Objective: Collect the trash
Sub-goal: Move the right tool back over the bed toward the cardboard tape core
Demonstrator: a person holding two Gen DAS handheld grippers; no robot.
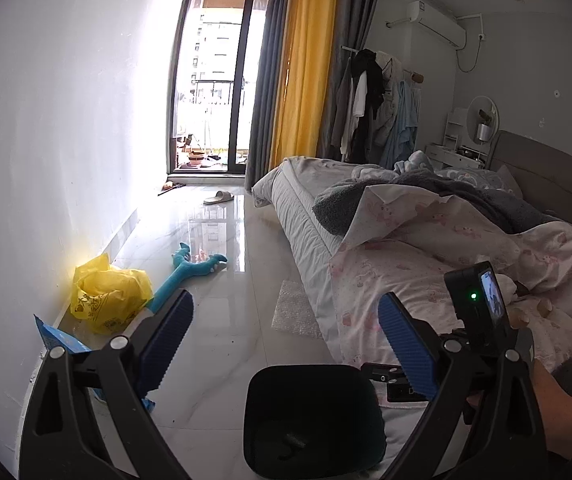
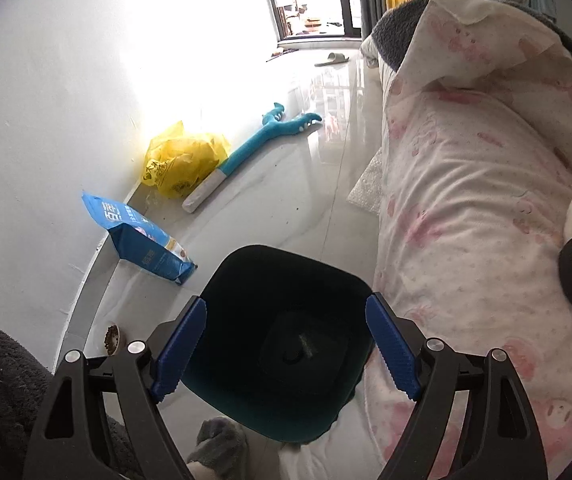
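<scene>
Both grippers, left gripper [image 1: 284, 334] and right gripper [image 2: 286, 346], spread apart above bin [image 2: 246, 280] beside bed [image 2: 466, 200].

Rumpled bed [image 1: 426, 248] (pink-print quilt), slipper [image 1: 218, 197], yellow curtain [image 1: 306, 60]

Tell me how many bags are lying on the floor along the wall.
2. A crumpled yellow plastic bag sits against the wall beside the blue toy; a blue printed pouch stands nearer the trash bin. Others may be hidden.
</scene>
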